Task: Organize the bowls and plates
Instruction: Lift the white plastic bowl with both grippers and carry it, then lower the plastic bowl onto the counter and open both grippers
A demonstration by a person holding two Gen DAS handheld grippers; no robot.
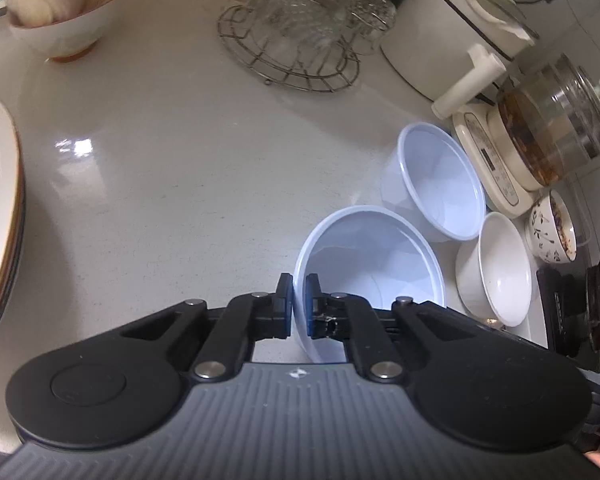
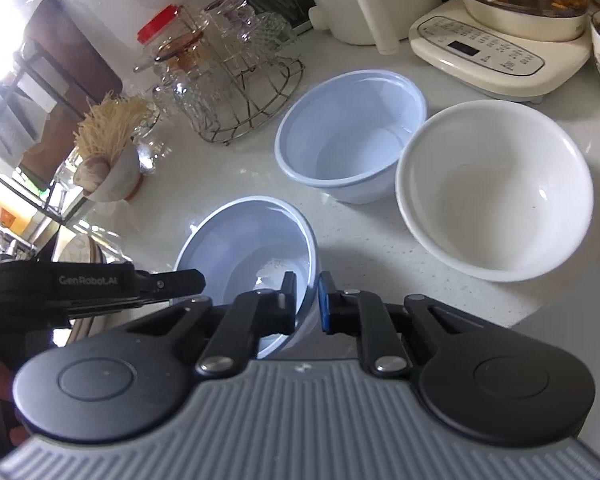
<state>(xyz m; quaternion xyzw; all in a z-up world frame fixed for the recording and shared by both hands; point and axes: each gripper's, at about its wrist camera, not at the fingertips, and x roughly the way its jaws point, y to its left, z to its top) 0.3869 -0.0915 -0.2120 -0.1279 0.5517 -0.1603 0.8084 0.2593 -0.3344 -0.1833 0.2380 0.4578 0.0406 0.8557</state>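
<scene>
A near pale blue bowl (image 1: 372,256) (image 2: 244,248) sits at the counter's front. My left gripper (image 1: 298,284) is shut on its rim, one pad inside and one outside. My right gripper (image 2: 307,286) straddles the opposite rim of the same bowl, its jaws closed on the wall. The left gripper's body (image 2: 96,286) shows at the left of the right wrist view. A second blue bowl (image 1: 440,184) (image 2: 352,132) and a white bowl (image 1: 500,268) (image 2: 496,188) stand beyond. A stack of plates (image 1: 0,208) lies at far left.
A wire rack of glasses (image 1: 296,40) (image 2: 236,92), a bowl with noodles and garlic (image 1: 60,24) (image 2: 112,160), a white cooker (image 1: 460,32), a glass kettle on its cream base (image 1: 540,136) (image 2: 500,48) and a patterned bowl (image 1: 552,228) line the counter's back and right.
</scene>
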